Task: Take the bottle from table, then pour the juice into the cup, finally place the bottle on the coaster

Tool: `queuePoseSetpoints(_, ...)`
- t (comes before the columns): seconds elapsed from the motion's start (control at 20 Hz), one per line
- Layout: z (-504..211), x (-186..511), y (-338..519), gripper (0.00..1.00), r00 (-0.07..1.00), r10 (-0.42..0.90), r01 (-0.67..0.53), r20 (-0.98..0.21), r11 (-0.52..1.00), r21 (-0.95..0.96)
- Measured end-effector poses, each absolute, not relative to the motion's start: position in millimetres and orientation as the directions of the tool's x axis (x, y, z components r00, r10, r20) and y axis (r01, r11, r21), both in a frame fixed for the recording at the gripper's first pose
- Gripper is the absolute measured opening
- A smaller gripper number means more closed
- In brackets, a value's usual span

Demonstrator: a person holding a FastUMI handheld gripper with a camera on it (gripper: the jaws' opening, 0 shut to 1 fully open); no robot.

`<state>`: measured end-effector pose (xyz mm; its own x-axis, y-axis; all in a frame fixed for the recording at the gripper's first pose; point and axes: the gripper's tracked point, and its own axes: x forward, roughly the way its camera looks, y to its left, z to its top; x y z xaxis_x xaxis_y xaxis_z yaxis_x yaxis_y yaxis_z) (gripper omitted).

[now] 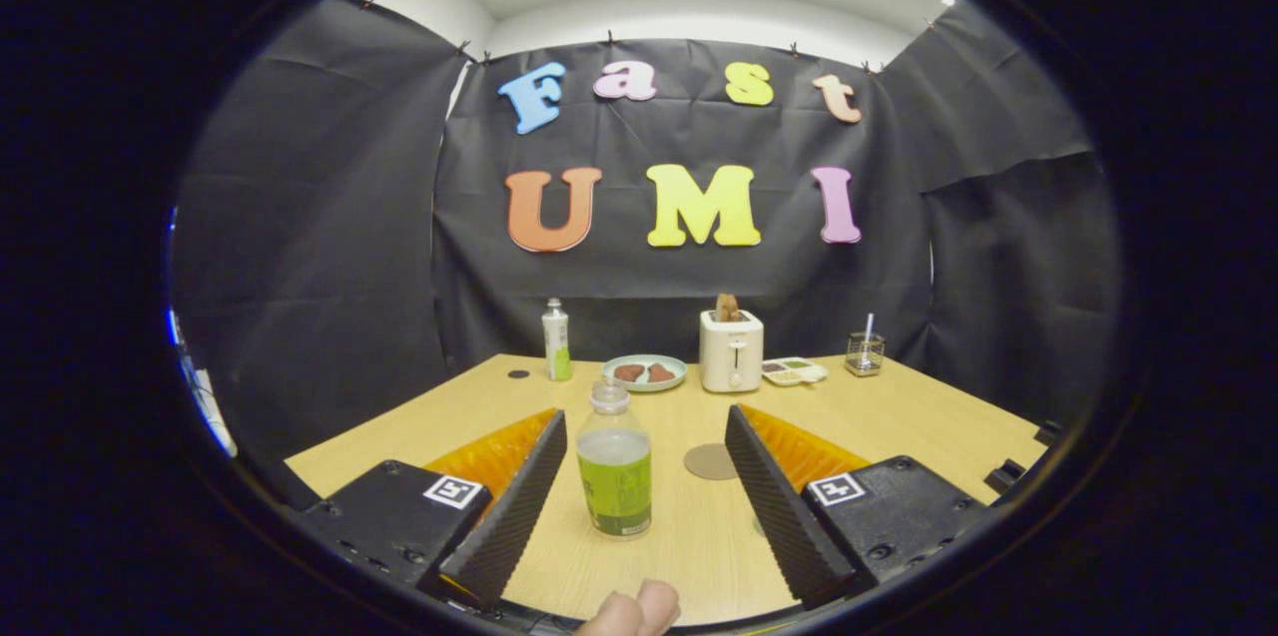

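Observation:
A clear bottle [614, 464] with a clear cap, a green label and green juice stands upright on the wooden table [929, 426]. It sits between my two fingers, nearer the left one, and neither finger touches it. My gripper [645, 419] is open wide, its ribbed black pads on either side of the bottle. A round brown coaster [709, 461] lies flat on the table just beyond the bottle, close to the right finger's tip. A small clear glass [865, 353] with a straw in it stands far back on the right.
Along the back of the table stand a white and green bottle [555, 341], a plate [644, 373] with two brown pieces, a white toaster [730, 349] holding toast, and a small tray [794, 371]. A person's fingertips [631, 610] show below the gripper.

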<state>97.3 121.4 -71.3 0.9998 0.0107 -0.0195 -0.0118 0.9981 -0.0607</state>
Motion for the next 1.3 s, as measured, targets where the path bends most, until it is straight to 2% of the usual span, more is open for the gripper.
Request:
queuePoseSetpoints(0.15, -85, 118, 132, 1.00, 1.000, 0.003, -0.003, 0.003, 0.997, -0.072)
queuePoseSetpoints(0.9, -142, 206, 154, 1.00, 0.995, -0.064, 0.058, -0.073, 0.995, -0.076)
queuePoseSetpoints(1.1, -144, 217, 156, 0.81, 0.994, -0.080, 0.072, -0.075, 0.992, -0.103)
queuePoseSetpoints(1.3, -131, 201, 158, 0.80, 0.991, -0.078, 0.066, -0.106, 0.992, -0.111)
